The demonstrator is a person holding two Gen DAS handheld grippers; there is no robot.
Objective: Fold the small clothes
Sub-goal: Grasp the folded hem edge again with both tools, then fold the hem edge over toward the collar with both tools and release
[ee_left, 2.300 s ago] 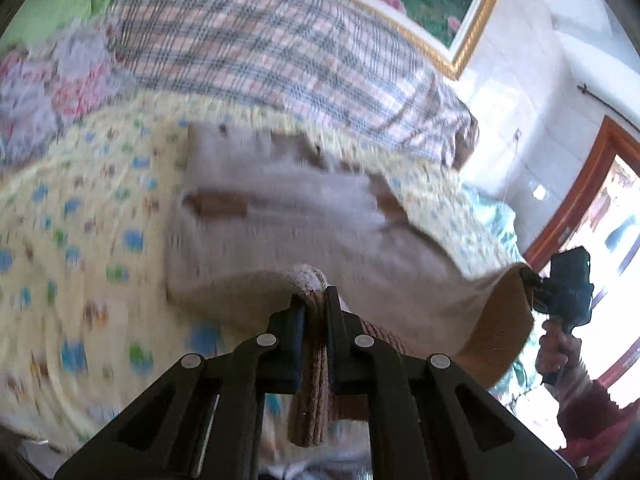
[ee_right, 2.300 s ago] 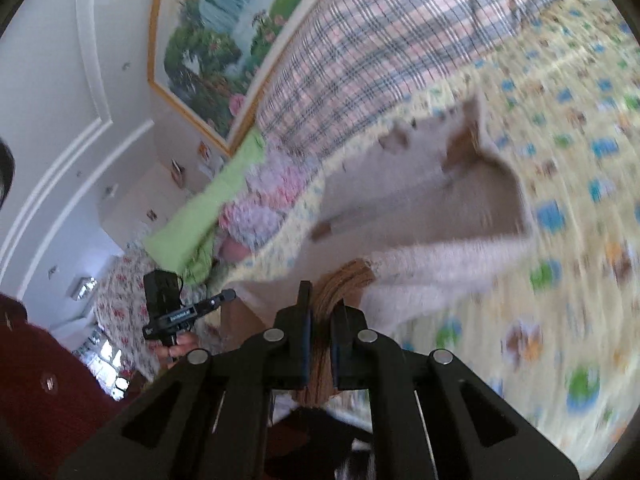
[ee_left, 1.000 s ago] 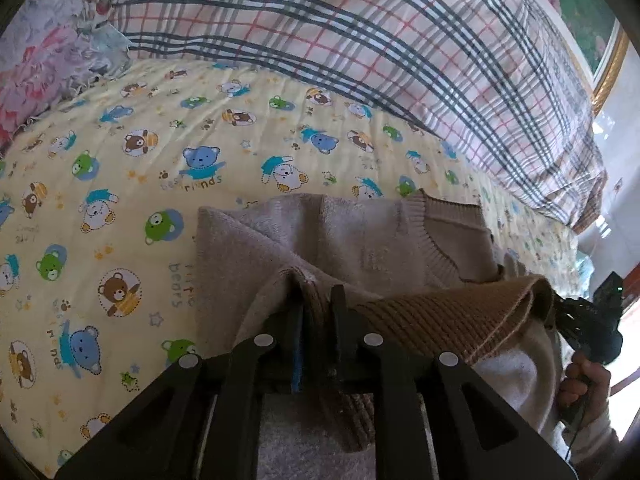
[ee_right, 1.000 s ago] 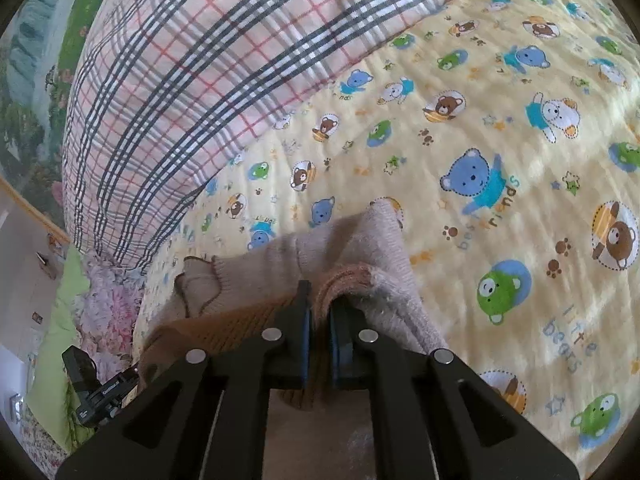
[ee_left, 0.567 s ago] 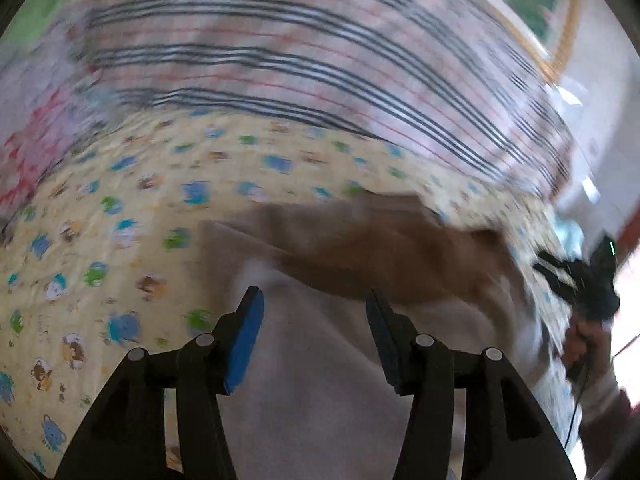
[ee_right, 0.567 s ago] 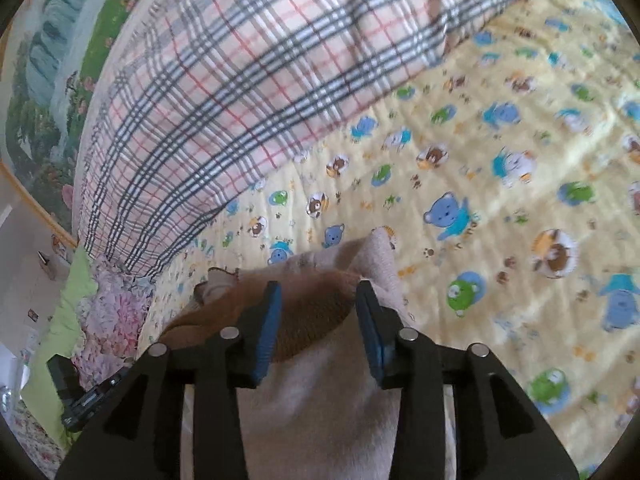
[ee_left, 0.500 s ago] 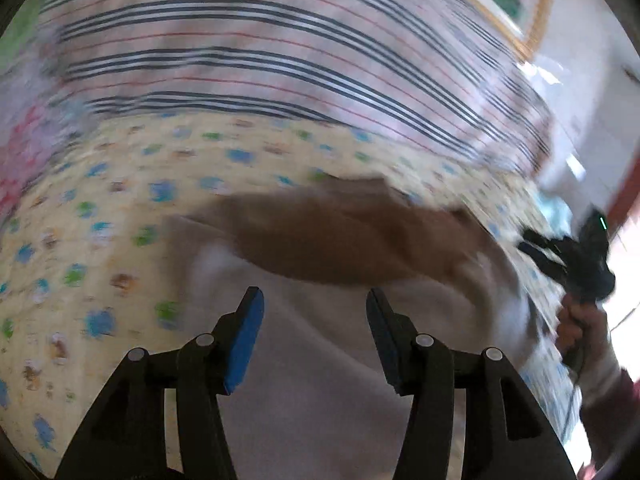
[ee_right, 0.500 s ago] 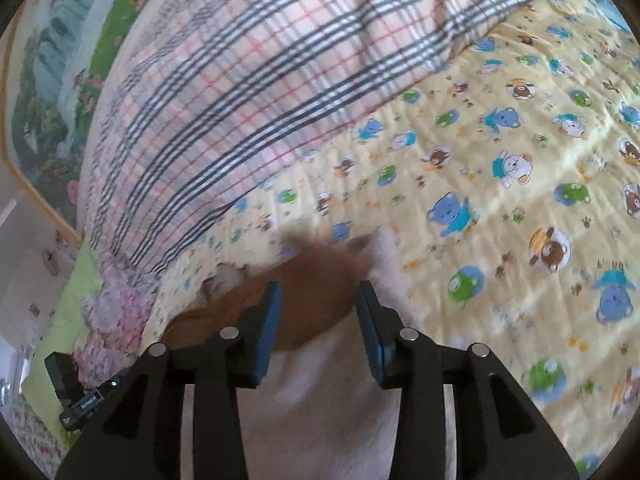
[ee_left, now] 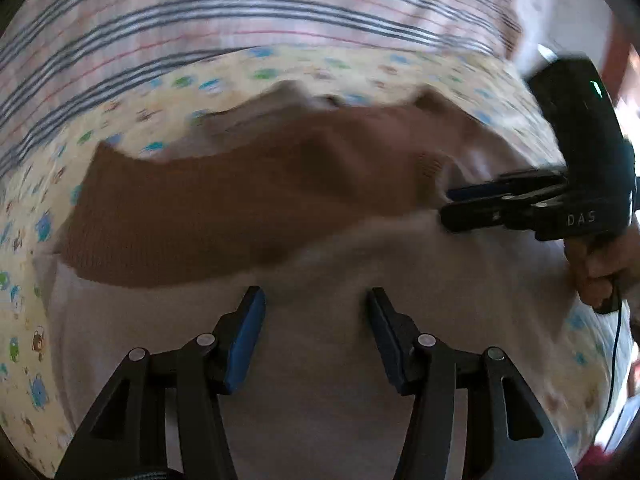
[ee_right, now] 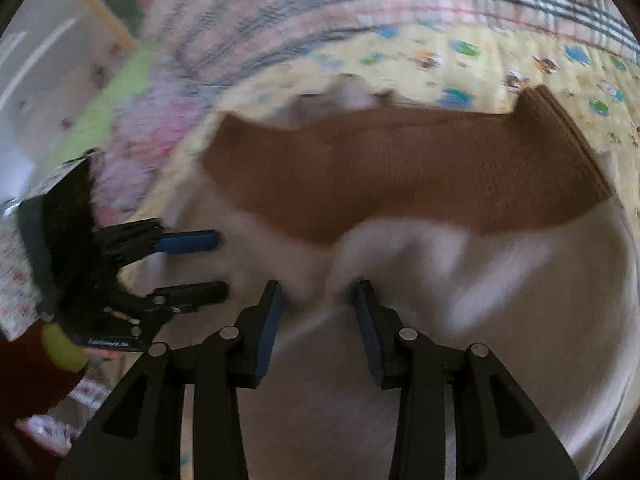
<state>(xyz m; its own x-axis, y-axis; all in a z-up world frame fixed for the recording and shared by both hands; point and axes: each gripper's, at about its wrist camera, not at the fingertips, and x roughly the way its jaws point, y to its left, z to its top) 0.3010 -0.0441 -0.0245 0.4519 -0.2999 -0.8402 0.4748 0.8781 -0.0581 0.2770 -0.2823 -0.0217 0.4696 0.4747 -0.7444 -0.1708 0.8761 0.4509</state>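
A small beige knit sweater (ee_left: 320,360) lies folded on the bed, its brown ribbed hem band (ee_left: 224,208) laid across the far part. It also shows in the right wrist view (ee_right: 500,320), with the brown band (ee_right: 420,176) beyond. My left gripper (ee_left: 316,300) is open and empty just above the beige fabric. My right gripper (ee_right: 316,294) is open and empty over the same garment. The right gripper shows at the sweater's right edge in the left wrist view (ee_left: 452,202). The left gripper shows at its left edge in the right wrist view (ee_right: 222,264). Both views are blurred.
The sweater rests on a yellow bear-print sheet (ee_left: 24,320) (ee_right: 540,60). A plaid blanket (ee_left: 240,12) (ee_right: 400,0) is heaped behind it. A pink floral and green pillow (ee_right: 132,120) lies at the left. A hand (ee_left: 600,264) grips the right tool.
Both grippers carried the hem over onto the sweater's upper part, then opened and let go. They have since drawn back and low over the folded garment.
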